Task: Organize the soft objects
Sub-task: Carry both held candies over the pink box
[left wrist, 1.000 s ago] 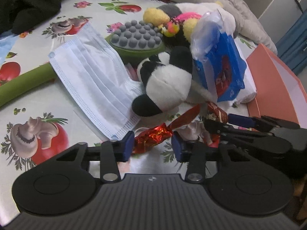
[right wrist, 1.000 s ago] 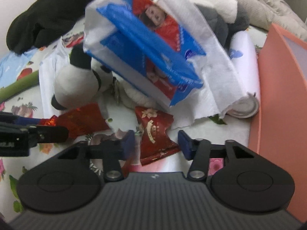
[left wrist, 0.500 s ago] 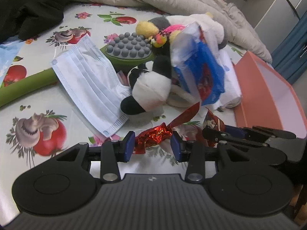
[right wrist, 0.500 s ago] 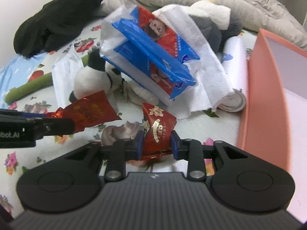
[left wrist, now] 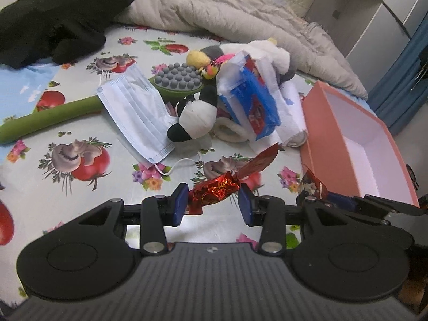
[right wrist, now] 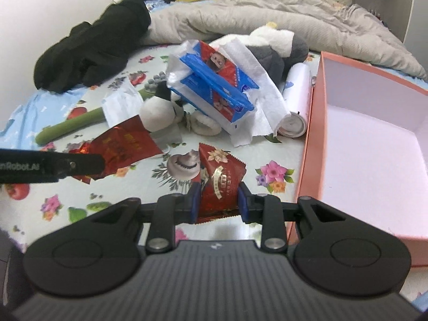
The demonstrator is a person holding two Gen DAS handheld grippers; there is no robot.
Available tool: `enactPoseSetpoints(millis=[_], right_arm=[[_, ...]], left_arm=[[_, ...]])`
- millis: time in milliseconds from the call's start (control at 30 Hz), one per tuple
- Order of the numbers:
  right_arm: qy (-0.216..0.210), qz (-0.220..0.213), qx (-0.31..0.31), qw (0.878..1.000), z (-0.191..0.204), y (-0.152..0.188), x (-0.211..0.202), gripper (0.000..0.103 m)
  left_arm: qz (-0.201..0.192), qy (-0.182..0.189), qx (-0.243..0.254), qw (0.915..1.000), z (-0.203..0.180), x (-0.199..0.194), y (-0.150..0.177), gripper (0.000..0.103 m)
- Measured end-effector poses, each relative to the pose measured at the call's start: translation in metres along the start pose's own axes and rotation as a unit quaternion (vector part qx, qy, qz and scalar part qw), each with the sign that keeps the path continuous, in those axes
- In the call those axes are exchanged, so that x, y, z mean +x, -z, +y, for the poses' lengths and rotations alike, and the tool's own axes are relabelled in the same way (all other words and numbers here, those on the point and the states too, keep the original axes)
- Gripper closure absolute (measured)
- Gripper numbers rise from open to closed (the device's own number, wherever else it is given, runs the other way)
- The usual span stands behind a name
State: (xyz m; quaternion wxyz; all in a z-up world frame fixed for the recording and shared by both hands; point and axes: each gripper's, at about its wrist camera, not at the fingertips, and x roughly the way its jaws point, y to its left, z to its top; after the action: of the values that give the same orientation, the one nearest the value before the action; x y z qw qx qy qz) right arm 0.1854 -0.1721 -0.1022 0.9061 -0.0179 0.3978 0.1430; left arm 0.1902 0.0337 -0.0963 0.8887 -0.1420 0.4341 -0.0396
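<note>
Left gripper (left wrist: 212, 203): fingers pinching a crinkled red foil wrapper (left wrist: 214, 192), lifted off the printed bedsheet (left wrist: 80, 208); flat tail of wrapper sticking up and right.
Right gripper (right wrist: 218, 204): fingers clamped on a dark red snack packet (right wrist: 220, 184), upright between the pads, clear of the sheet.
Grippers, relative: side by side near the sheet's front edge; left one showing in the right wrist view as a black bar at the left.
Box: orange box (right wrist: 313, 123), white inside, open, at the sheet's right edge, just beside the right gripper.
Pile: mid-sheet, left of the box; black-and-white plush (left wrist: 196, 117), blue tissue pack (right wrist: 214, 85) leaning on top, white paper roll (right wrist: 295, 101) touching the box wall, grey-white plush (right wrist: 272, 48) behind.
Mask: blue face mask (left wrist: 136, 115) flat, left of the plush, one corner touching it.
Massager: green massager (left wrist: 53, 117) with grey knobs, handle running toward the sheet's left edge, partly under the mask.
Far edge: grey quilt (left wrist: 227, 13) bunched along it; black garment (left wrist: 58, 18) at the far left corner.
</note>
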Motion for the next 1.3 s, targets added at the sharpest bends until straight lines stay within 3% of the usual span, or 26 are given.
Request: enactPoseSetpoints(millis=[633,1300], right_arm=[[0.026,-0.083,0.019,0.996,-0.006,0.031,-0.103,0.070],[0.097,-0.112,0.082,0.986,-0.075,0.061,-0.161,0.070]], left_arm=[[-0.035,0.040,0.022,0.9983,-0.052,-0.078,0.039,0.056],[-0.027,0.119,0.087,0.9887,-0.145,-0.080,0.046,0.056]])
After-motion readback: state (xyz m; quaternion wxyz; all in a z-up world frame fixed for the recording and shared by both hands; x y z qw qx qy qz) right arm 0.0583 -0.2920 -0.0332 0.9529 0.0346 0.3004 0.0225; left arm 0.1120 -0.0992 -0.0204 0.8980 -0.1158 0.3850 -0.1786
